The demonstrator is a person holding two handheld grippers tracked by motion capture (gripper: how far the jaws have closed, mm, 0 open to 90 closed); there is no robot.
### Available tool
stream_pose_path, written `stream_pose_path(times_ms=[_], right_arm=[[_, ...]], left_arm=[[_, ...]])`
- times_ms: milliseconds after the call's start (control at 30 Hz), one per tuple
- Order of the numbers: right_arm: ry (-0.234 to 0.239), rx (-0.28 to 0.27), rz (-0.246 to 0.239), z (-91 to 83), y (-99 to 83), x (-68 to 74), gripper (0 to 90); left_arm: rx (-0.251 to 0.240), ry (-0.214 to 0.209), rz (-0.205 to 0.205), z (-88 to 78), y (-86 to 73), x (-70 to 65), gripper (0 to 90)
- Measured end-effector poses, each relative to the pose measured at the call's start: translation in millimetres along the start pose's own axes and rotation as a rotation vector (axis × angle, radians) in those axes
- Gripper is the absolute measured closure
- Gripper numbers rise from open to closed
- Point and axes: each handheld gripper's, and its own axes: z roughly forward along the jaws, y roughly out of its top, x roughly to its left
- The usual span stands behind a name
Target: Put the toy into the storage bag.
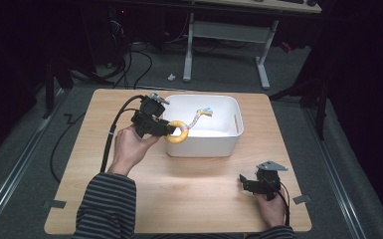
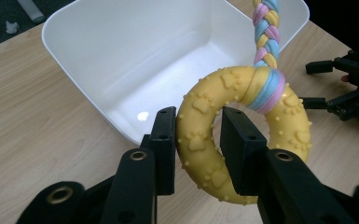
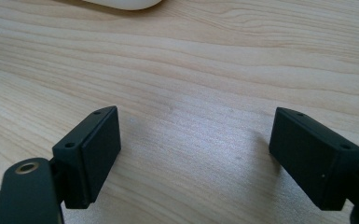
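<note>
In the high view the left tongs sit at the near left corner of the white tub, held by the person's left hand with a striped sleeve behind it. Their 2 jaws are clamped on the yellow ring toy, which hangs over the tub's near wall, just ahead of the tongs. In the left gripper view the ring stands upright between the pads, 1 jaw outside it and 1 through its hole; paw prints and small bumps cover it. A braided rope in pink, blue and yellow is wrapped around the ring's top and runs up and away from the tongs, over the tub. In the high view that rope trails into the tub towards its far side.

Further right, well apart from the toy, the right tongs rest low over the wooden surface, near its front right corner, in the right hand. In the right gripper view their jaws stand wide apart, with bare surface between them.
</note>
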Motion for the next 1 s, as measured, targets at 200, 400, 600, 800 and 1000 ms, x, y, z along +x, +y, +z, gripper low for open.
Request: stream_pose_path(times_ms=[200,400,600,800,1000], right_arm=[[0.000,-0.001,-0.003,0.1,-0.1,-0.2,16.6],[0.000,0.000,0.000,0.0,-0.1,0.0,16.5],[0.000,0.000,-0.001,0.0,-0.1,0.0,16.6],[0.001,-0.003,-0.005,0.1,-0.2,0.1,16.6],[0.001,-0.001,-0.004,0.0,-0.2,0.2,16.6]], left_arm=[[0.007,0.001,-0.005,12.2,7.5,0.7,67.1],[0.008,0.004,-0.009,23.1,13.1,2.0,67.1],[0.015,0.019,-0.010,32.9,18.1,3.3,67.0],[0.020,0.027,-0.007,41.0,20.0,4.6,67.1],[0.026,0.049,-0.016,53.6,21.9,7.0,67.1]])
